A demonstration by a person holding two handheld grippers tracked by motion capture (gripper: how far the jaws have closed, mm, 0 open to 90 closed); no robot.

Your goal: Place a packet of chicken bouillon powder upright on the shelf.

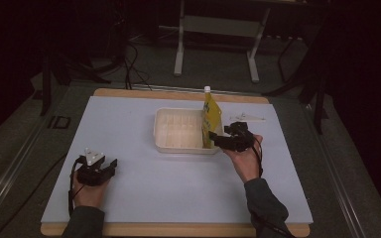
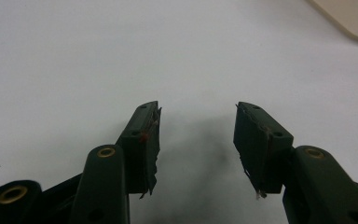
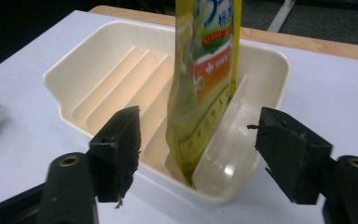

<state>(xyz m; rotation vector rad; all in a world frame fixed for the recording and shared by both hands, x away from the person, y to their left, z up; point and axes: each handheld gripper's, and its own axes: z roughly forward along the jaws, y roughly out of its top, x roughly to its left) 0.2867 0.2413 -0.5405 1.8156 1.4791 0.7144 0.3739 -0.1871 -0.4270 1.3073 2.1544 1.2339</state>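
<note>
**Pouch stands in the tray, both grippers spread**

Nearest the lens in the right gripper view, the right gripper (image 3: pixel 196 140) has its two black jaws spread wide, pinching nothing. No earlier picture is at hand, so only the stance counts: the pads are clear of the tall yellow plastic pouch with a white cap (image 3: pixel 205 79), which stands a little beyond the gap between them. That pouch is upright in the right end of the cream ribbed plastic tray (image 1: pixel 178 147), leaning against a clear plastic divider (image 3: pixel 223 140) at the tray's end wall. In the high view the right gripper (image 1: pixel 217 140) sits just beside the tray's near right corner, close to the pouch (image 1: pixel 211 119).

Four ribbed slots left of the pouch hold nothing. Wide bare room lies on the pale blue mat (image 1: pixel 178 193) near and left of the tray; the wooden table edge (image 1: pixel 178 230) borders it.

At the near left, well apart, the left gripper (image 1: pixel 110 166) rests on the mat, jaws also spread around bare surface (image 2: pixel 196 121).
</note>
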